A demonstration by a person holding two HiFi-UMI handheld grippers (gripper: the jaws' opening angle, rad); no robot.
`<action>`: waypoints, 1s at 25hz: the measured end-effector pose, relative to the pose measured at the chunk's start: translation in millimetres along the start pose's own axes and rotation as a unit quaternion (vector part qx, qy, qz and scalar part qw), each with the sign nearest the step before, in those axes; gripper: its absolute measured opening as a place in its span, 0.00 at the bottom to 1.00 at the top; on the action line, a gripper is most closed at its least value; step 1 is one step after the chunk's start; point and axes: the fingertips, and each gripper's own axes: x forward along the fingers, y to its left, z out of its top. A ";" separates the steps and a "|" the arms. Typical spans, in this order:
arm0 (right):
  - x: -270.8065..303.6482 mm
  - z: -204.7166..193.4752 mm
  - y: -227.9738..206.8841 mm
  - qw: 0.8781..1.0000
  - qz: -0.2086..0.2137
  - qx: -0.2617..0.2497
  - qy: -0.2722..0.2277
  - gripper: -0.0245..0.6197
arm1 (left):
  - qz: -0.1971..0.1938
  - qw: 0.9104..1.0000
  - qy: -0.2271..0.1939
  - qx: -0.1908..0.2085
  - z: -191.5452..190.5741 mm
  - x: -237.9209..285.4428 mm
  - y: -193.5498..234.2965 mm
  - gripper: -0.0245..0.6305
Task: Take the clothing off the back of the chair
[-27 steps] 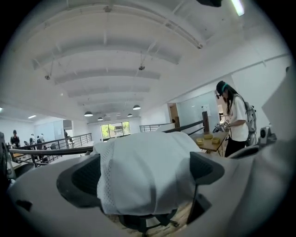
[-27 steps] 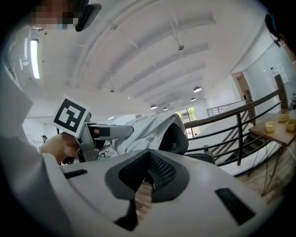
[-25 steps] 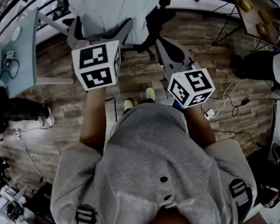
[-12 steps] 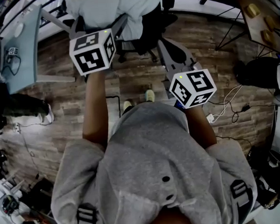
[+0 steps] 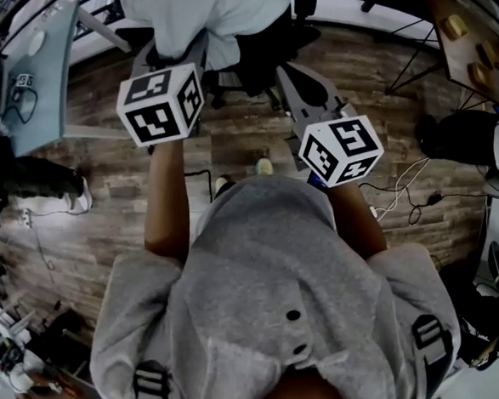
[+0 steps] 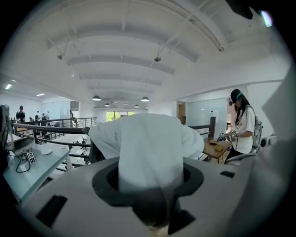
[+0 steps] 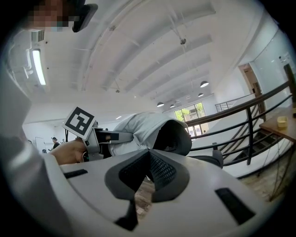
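wood floor point(image 5: 254, 143); one chair point(image 7: 175, 136), one garment point(image 6: 148, 143); left gripper point(image 6: 150, 187) just closing, pinching garment; right gripper point(image 7: 148, 155) clenched, empty.

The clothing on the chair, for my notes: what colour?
The clothing is white, clearest in the left gripper view.

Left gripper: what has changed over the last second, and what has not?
The left gripper moved forward onto the white garment draped over the chair back. Its jaws have just been closing and now pinch a fold of it. The right gripper stayed short of the chair, jaws together and empty. The garment still hangs on the chair.
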 end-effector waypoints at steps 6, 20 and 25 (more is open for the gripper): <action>7.2 -1.4 16.9 1.000 0.023 -0.002 -0.002 0.06 | -0.006 0.999 -0.013 -0.033 -3.1 -16.6 2.0 0.24; -7.2 8.1 -1.0 0.999 -0.015 -0.027 -0.021 0.06 | -0.008 0.999 -0.030 -0.031 -12.4 -21.0 1.9 0.23; -6.0 4.6 10.6 1.000 -0.015 -0.011 -0.022 0.06 | -0.024 0.999 -0.034 -0.031 -16.4 -21.9 3.5 0.23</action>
